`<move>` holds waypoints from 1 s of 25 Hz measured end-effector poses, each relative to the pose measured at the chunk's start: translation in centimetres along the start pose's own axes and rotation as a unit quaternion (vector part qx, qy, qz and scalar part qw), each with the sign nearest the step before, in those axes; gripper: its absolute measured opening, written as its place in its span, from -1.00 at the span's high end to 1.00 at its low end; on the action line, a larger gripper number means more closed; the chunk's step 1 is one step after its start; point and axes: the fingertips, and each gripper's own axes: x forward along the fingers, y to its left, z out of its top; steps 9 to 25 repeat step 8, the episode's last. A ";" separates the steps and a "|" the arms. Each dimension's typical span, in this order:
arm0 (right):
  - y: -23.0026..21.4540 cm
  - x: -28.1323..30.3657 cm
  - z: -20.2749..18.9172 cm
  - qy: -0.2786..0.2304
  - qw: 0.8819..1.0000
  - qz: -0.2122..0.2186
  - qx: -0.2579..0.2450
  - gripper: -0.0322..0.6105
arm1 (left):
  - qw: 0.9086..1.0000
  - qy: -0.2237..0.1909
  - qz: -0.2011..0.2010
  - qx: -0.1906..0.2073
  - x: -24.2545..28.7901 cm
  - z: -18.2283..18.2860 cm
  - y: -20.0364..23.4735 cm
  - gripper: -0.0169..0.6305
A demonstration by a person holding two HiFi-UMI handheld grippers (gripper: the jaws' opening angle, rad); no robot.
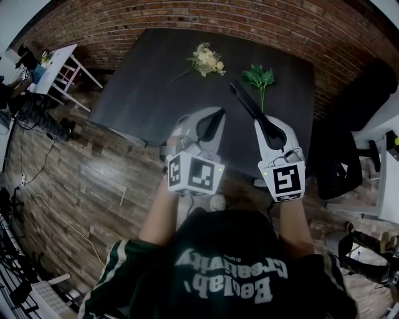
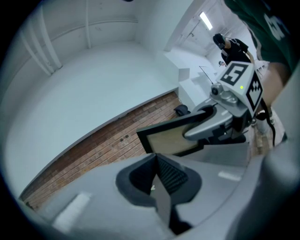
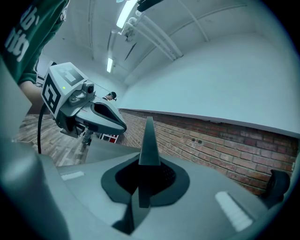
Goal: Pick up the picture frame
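1. Brick wall (image 1: 187,19), behind the table.
2. Wood-plank floor (image 1: 81,180), to the left and beneath.
3. Dark table (image 1: 156,75), rectangular, its top mostly bare.
4. Person in a dark green top (image 1: 230,274), with one gripper in each hand at the near table edge.
5. Left gripper (image 1: 213,119): jaws together with nothing between them, held beside the right one.
6. Right gripper (image 1: 262,124): jaws clamped on the frame's thin edge.
7. Picture frame (image 1: 244,99): black rim and pale panel, lifted clear of the table. It projects forward from the right gripper and is seen edge-on from above.
8. Bunch of pale flowers (image 1: 207,60), lying at the far side of the table.
9. Green leafy sprig (image 1: 259,78), lying just right of the flowers and beyond the frame's tip.
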 end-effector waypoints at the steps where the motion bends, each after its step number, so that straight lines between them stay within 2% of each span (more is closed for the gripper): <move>1: 0.0 0.0 -0.1 0.002 1.000 0.000 0.000 0.84 | 1.000 -0.001 -0.001 -0.001 0.0 0.0 -0.1 0.94; 25: 0.4 0.4 0.0 0.001 1.000 0.003 0.002 0.83 | 1.000 0.002 -0.001 -0.004 0.0 -0.3 0.1 0.94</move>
